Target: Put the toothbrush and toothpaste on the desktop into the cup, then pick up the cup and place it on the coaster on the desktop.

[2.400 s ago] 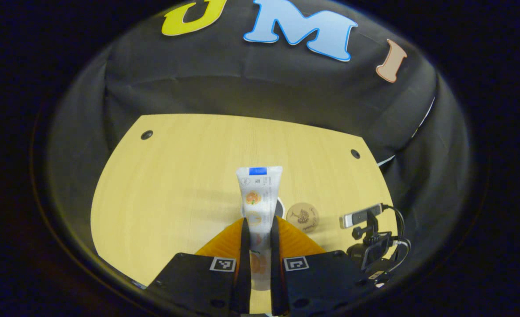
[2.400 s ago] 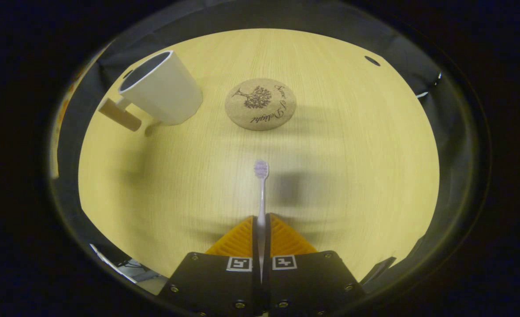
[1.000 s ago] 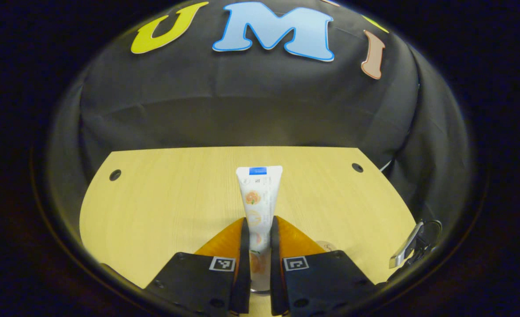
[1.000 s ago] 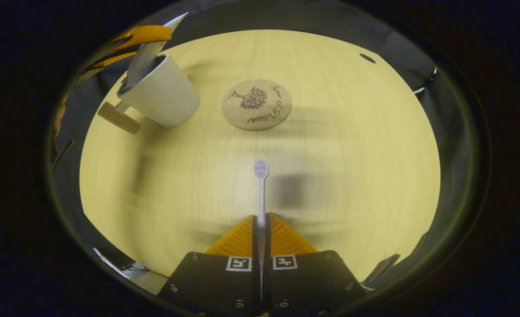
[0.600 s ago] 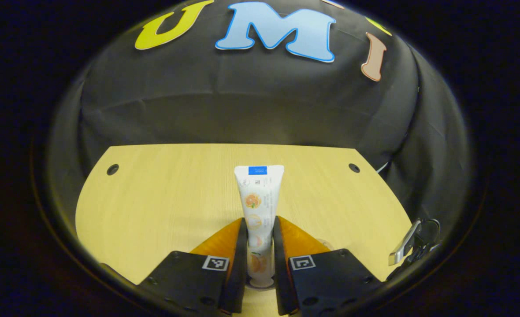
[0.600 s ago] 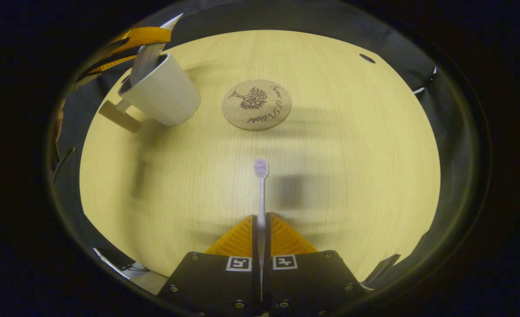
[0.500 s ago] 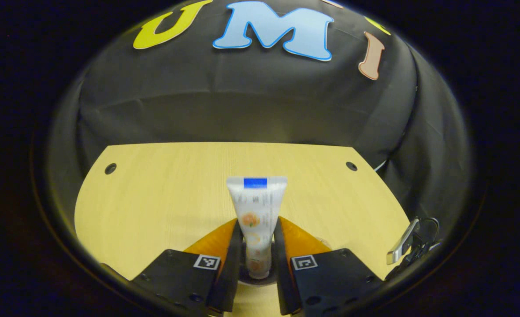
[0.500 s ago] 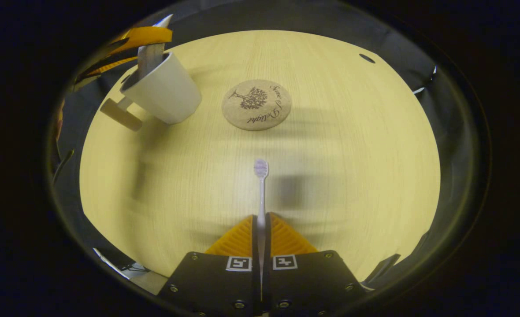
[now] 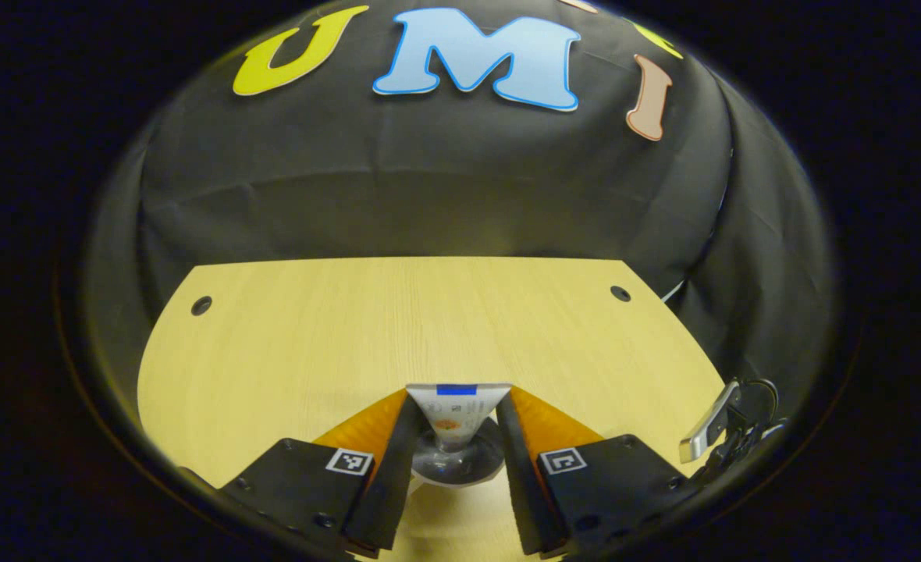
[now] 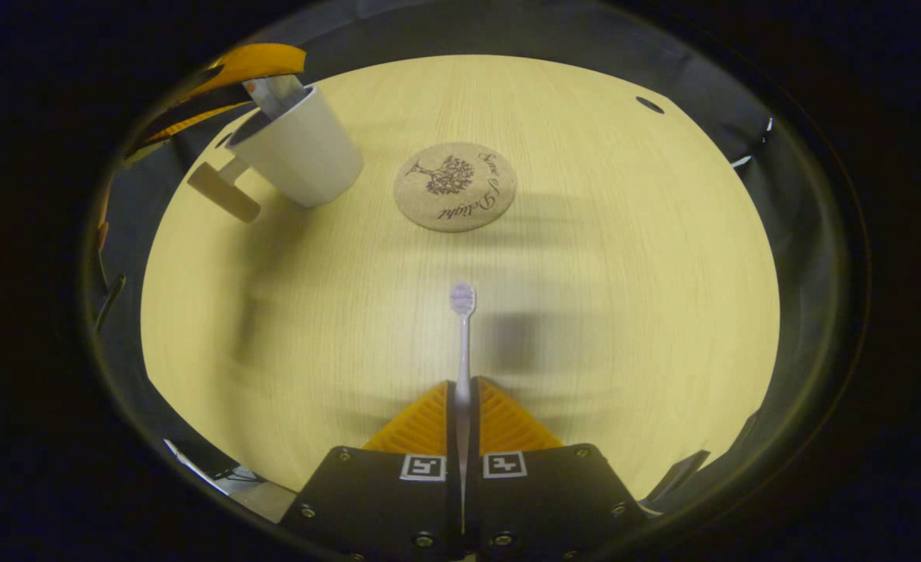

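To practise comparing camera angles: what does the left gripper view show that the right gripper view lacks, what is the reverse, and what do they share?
Left gripper view: the left tongs open around the toothpaste standing in the cup, and a small camera beside the desktop. Right gripper view: the right tongs shut on the toothbrush, the coaster lying bare, the cup's handle. Shared: cup, toothpaste, desktop.
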Action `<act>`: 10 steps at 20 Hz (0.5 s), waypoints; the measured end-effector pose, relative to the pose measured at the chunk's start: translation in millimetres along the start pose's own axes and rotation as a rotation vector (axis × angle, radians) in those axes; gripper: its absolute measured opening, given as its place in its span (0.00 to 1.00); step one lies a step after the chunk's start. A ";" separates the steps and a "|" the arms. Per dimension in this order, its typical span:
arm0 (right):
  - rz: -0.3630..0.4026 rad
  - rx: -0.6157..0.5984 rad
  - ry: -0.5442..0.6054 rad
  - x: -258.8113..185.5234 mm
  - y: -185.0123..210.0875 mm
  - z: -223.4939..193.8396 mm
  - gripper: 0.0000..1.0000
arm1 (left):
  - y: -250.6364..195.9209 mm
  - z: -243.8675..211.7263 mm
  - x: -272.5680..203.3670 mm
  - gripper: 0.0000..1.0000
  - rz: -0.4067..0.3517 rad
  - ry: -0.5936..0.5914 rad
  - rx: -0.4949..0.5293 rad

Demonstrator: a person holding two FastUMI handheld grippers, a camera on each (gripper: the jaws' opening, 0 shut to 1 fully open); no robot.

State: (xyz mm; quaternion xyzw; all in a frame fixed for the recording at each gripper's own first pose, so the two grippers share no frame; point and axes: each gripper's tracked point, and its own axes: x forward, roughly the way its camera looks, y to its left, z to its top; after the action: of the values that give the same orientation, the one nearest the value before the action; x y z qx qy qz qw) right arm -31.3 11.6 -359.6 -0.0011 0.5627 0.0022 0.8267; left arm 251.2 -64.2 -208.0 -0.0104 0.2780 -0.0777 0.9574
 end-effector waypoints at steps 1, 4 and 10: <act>0.000 0.005 -0.006 -0.2 0.1 0.8 0.04 | -2.0 0.2 -1.9 0.64 -0.004 -0.005 0.001; 0.014 0.032 -0.013 -1.1 0.5 0.6 0.02 | 0.1 1.8 -12.1 0.78 -0.007 -0.027 -0.003; 0.099 0.113 -0.056 -16.4 13.5 19.6 0.03 | 4.4 2.2 -45.1 0.73 -0.021 -0.054 -0.024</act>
State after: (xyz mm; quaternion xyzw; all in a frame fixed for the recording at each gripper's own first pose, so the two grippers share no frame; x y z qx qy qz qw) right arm -19.1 25.2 -337.2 0.0735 0.5381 0.0112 0.8396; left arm 215.4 -52.9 -182.4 -0.0269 0.2529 -0.0842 0.9634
